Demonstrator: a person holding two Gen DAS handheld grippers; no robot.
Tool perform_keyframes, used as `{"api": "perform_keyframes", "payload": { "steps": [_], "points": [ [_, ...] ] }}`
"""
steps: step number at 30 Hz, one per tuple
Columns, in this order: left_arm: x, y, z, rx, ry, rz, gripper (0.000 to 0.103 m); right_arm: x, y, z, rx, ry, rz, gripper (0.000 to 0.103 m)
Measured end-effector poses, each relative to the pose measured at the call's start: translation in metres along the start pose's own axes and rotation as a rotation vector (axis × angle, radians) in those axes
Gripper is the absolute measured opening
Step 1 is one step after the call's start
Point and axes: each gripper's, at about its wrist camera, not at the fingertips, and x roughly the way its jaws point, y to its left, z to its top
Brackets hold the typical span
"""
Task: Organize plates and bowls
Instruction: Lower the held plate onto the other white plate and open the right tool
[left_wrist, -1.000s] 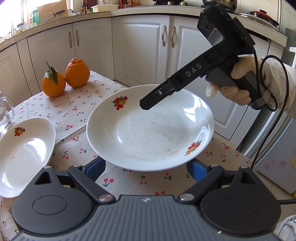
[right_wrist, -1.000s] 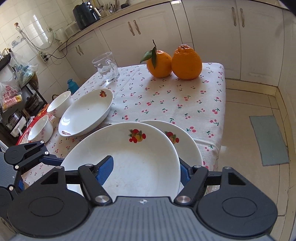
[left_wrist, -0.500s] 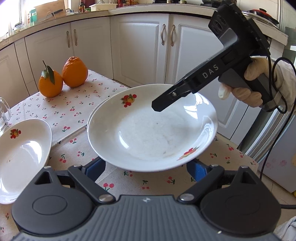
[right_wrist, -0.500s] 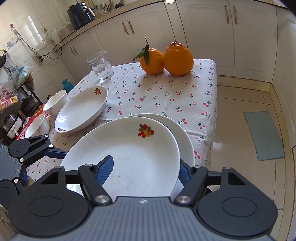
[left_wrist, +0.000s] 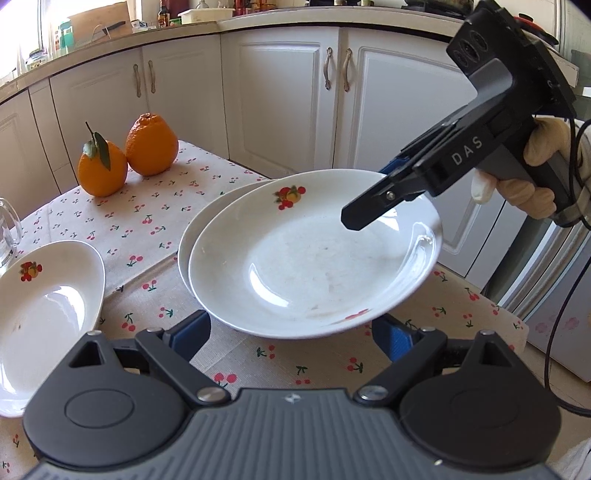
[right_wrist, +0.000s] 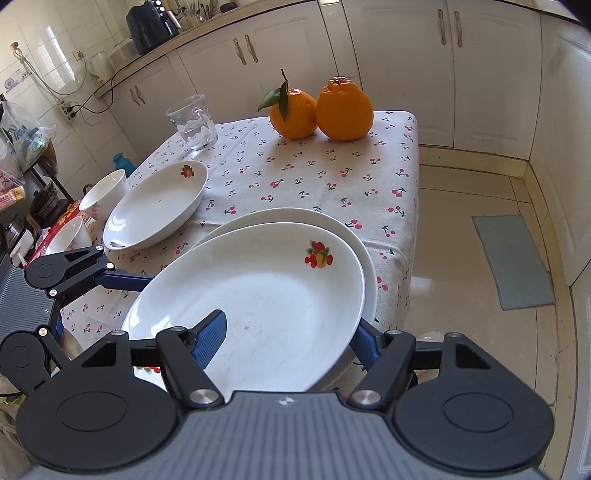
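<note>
A white plate with a fruit print (left_wrist: 314, 254) (right_wrist: 266, 295) lies tilted on a second like plate (left_wrist: 192, 236) (right_wrist: 280, 218) on the cherry-print tablecloth. My right gripper (right_wrist: 284, 339) (left_wrist: 369, 214) is open, one blue pad inside the top plate and the other outside its rim. My left gripper (left_wrist: 291, 332) is open and empty, its blue pads low at the plate's near edge. A third plate (left_wrist: 40, 314) (right_wrist: 155, 206) lies to the left. Two white bowls (right_wrist: 105, 192) stand at the table's far left.
Two oranges (left_wrist: 129, 155) (right_wrist: 321, 109) sit at the far end of the table (right_wrist: 332, 177). A glass mug (right_wrist: 192, 122) stands beside them. The table edge drops to tiled floor on the right. White cabinets stand behind.
The top plate has moved left and down over the second plate and now rests on it. The right gripper has lowered with it and its jaws now stand apart around the rim.
</note>
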Motion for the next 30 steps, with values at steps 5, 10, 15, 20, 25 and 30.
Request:
{"api": "perform_keyframes", "payload": {
  "steps": [5,10,15,20,25,30],
  "points": [
    [0.0,0.0,0.0,0.006,-0.01,0.011,0.094,-0.004,0.005,0.0,-0.006,-0.003,-0.016,0.077],
    [-0.003,-0.001,0.0,0.004,-0.026,0.01,0.094,-0.003,0.01,0.001,-0.017,0.0,-0.049,0.077],
    [-0.006,-0.003,0.0,0.006,-0.038,0.015,0.094,0.0,0.012,0.0,-0.02,0.014,-0.079,0.077],
    [-0.012,-0.003,-0.002,0.001,-0.054,0.019,0.094,0.0,0.014,-0.002,-0.024,0.018,-0.093,0.077],
    [-0.022,-0.001,-0.003,-0.014,-0.078,0.032,0.095,0.001,0.021,-0.004,-0.043,0.029,-0.122,0.081],
    [-0.034,-0.002,-0.007,-0.018,-0.102,0.061,0.095,0.003,0.028,-0.007,-0.056,0.036,-0.156,0.087]
  ]
}}
